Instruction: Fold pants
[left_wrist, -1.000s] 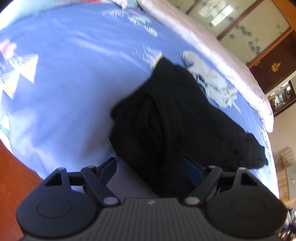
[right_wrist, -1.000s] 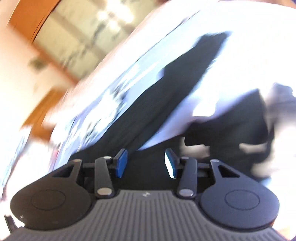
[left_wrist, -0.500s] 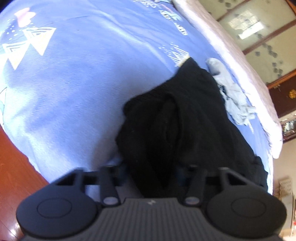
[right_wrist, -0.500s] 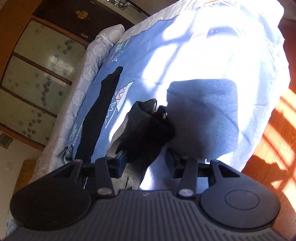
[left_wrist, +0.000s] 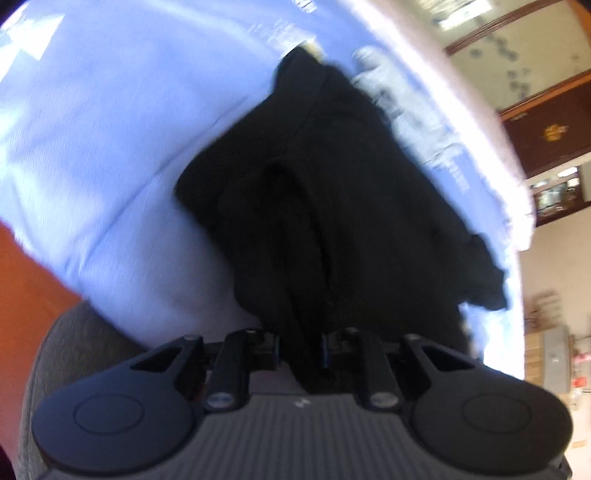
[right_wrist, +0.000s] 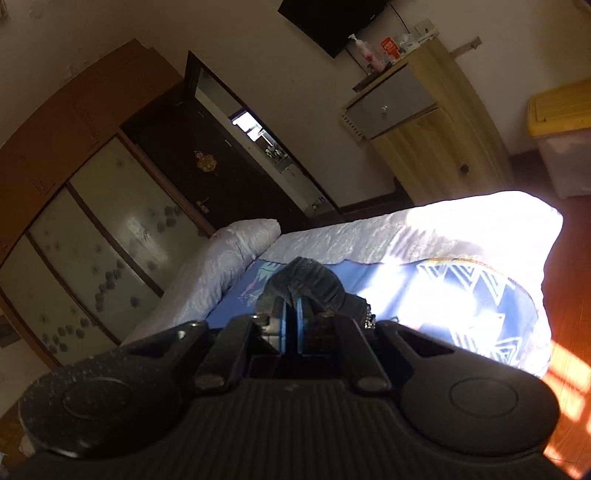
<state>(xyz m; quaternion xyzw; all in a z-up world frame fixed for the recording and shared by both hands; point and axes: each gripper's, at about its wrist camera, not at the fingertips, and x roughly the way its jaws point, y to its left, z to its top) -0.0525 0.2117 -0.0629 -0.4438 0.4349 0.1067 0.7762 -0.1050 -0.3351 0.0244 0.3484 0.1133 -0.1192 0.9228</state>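
Black pants are clamped by both tongs — left gripper just closed on a near fold, right gripper pinched nearly shut on bunched cloth.

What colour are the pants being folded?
Black. The pants show best in the left wrist view, lying on the blue bedsheet.

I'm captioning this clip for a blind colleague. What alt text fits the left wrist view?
The left claw grips a bunched fold of black fabric pants, having just closed on it; the pants lie crumpled on a light blue patterned bedsheet. A pale grey garment lies beyond them, near the bed's white quilted edge.
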